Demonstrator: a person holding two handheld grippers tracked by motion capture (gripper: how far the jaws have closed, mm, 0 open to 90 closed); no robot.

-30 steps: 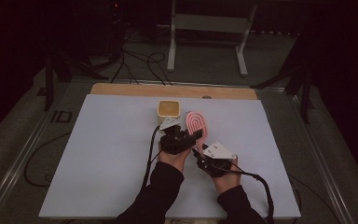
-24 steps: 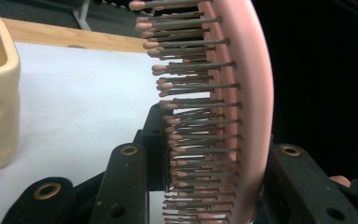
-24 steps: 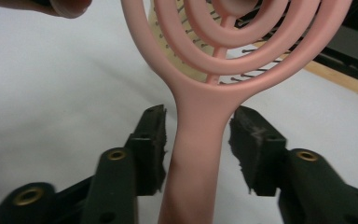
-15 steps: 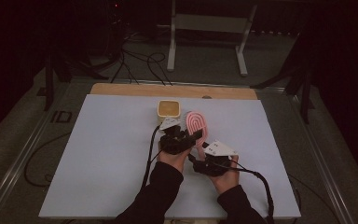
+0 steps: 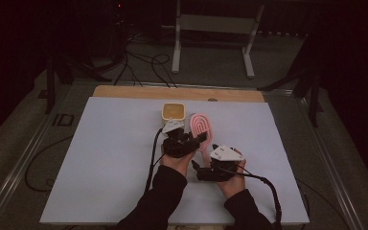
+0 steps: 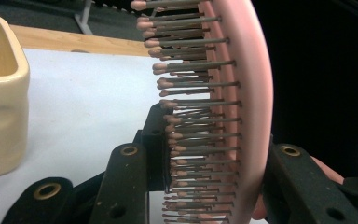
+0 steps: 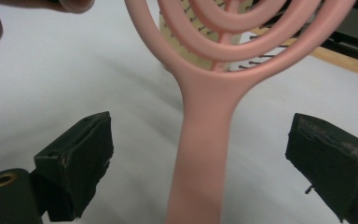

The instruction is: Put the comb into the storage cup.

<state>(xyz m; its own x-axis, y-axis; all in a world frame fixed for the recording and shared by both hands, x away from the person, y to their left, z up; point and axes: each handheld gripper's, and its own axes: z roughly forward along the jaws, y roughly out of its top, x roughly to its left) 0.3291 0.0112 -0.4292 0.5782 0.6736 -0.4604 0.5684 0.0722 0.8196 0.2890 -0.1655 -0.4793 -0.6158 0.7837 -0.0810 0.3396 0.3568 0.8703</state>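
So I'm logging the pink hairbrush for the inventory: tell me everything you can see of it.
The pink hairbrush looks like matte plastic, with an open head of nested oval loops and a plain tapered handle. Thin dark pins with pink ball tips stand from one face. The left gripper is clamped across the head, one side against the pins and the other against the smooth back. The handle runs between the right gripper's open fingers without touching them. A cream square cup stands just beyond it.

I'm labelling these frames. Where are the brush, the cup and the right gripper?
brush (image 7: pixel 200 154), right gripper view, handle.
cup (image 6: pixel 0 98), left gripper view, side wall.
right gripper (image 7: pixel 198 163), right gripper view, between open jaws.
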